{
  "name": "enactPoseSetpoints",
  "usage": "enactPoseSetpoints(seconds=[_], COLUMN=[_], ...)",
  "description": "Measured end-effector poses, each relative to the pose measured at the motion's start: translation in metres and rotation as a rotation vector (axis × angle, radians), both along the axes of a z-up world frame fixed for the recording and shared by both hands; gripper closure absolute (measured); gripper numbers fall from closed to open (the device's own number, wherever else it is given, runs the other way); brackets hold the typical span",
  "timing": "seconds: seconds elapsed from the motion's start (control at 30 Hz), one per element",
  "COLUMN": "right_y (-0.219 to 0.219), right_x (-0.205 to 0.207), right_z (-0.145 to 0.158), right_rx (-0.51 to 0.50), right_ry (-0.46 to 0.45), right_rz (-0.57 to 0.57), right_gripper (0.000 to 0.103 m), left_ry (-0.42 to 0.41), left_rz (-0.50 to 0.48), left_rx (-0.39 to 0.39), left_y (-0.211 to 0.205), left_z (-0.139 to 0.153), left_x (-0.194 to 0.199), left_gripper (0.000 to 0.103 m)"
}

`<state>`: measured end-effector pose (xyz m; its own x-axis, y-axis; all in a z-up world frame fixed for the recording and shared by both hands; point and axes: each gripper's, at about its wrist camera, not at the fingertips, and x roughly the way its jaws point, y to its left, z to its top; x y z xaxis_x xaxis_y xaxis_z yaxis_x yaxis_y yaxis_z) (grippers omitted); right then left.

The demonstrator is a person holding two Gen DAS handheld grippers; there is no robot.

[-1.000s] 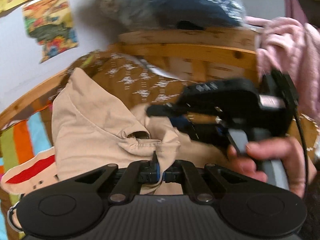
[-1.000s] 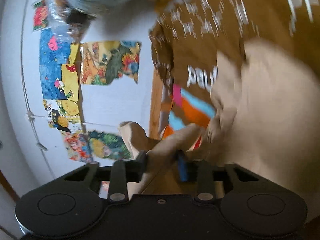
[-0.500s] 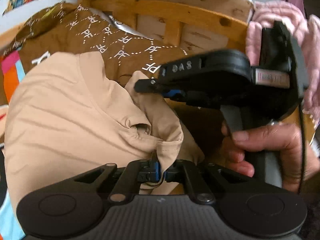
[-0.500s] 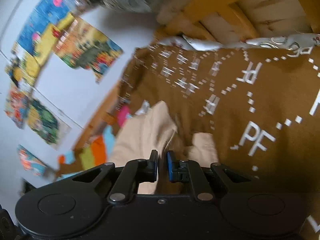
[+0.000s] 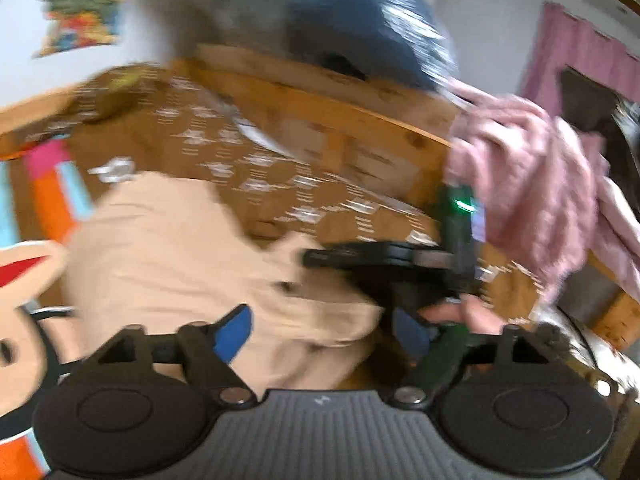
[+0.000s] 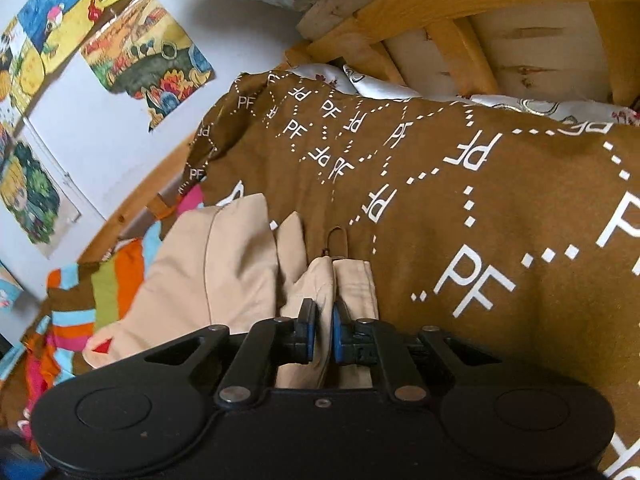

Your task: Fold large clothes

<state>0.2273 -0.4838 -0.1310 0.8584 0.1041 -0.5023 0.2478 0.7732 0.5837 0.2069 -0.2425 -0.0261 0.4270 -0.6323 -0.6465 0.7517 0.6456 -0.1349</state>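
Left wrist view, blurred, shows the left gripper (image 5: 322, 330) with its jaws opening wide, the beige garment (image 5: 172, 248) lying slack between them on the brown patterned blanket (image 5: 280, 184). Beyond it a hand (image 5: 460, 314) holds the right gripper (image 6: 322, 330), whose jaws are closing, pinching a bunched fold of the beige garment (image 6: 224, 256) beside the wooden bed frame (image 6: 460, 12).
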Motion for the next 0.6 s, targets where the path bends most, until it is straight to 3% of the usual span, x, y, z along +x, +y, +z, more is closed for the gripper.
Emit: enactPoseSetpoints(seconds=[0.17, 0.3, 0.4, 0.43, 0.53, 0.6], right_y=[0.008, 0.025, 0.047, 0.055, 0.070, 0.076], right_x=[0.001, -0.001, -0.007, -0.010, -0.013, -0.008], right_z=[0.006, 0.018, 0.033, 0.040, 0.056, 0.059], right_rx=[-0.100, -0.264, -0.443, -0.471, -0.445, -0.407], right_ry=[0.031, 0.052, 0.026, -0.001, -0.084, -0.092], right_rz=[0.011, -0.004, -0.017, -0.005, 0.052, 0.104], right_gripper=[0.093, 0.086, 0.063, 0.062, 0.053, 0.052], left_ry=[0.028, 0.174, 0.261, 0.291, 0.356, 0.382], left_rz=[0.211, 0.323, 0.370, 0.375, 0.352, 0.337], left_rx=[0.053, -0.044, -0.115, -0.123, -0.148, -0.156], left_y=[0.052, 0.085, 0.103, 0.106, 0.110, 0.110], left_z=[-0.011, -0.038, -0.055, -0.061, -0.077, -0.084], left_x=[0.039, 0.075, 0.094, 0.099, 0.111, 0.117], left_gripper=[0.016, 0.014, 0.014, 0.014, 0.014, 0.013])
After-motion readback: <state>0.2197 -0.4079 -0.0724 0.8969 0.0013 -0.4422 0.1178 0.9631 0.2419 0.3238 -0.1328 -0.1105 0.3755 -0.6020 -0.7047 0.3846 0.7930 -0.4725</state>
